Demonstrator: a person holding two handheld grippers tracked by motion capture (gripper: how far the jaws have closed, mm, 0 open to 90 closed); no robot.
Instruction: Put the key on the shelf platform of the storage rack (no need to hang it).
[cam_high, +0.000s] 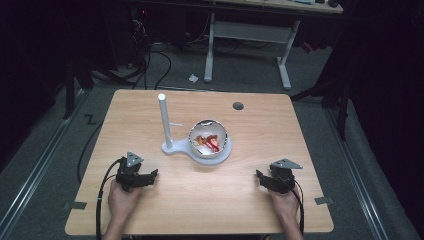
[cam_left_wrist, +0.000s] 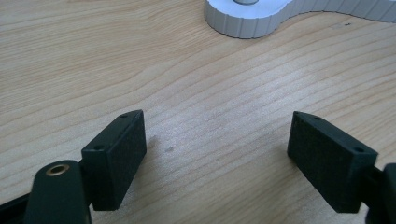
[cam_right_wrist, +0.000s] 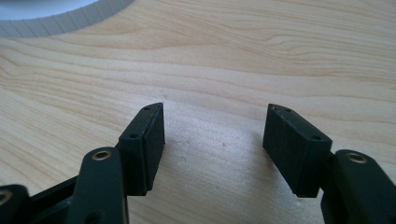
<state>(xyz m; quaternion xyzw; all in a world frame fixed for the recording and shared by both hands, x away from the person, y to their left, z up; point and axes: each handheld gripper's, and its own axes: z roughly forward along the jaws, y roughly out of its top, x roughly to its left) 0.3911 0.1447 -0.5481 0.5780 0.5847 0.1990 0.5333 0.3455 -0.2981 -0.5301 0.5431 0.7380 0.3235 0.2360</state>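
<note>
Resting my black left gripper (cam_high: 150, 176) and black right gripper (cam_high: 261, 176) low over the pale wooden table (cam_high: 250, 135), I keep both sets of jaws spread wide, empty. Between them, farther off, a white stand (cam_high: 172, 148) with upright post carries a round bowl (cam_high: 208, 139) of red scraps.

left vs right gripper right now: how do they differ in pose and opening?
The left gripper rests at the table's near left; the right gripper rests at its near right. The left points right toward the middle; the right points left, so they mirror each other. In their own views, the left's fingers look spread wider than the right's fingers. Shared: both open, nothing held, each held in a hand over bare wood.
</note>
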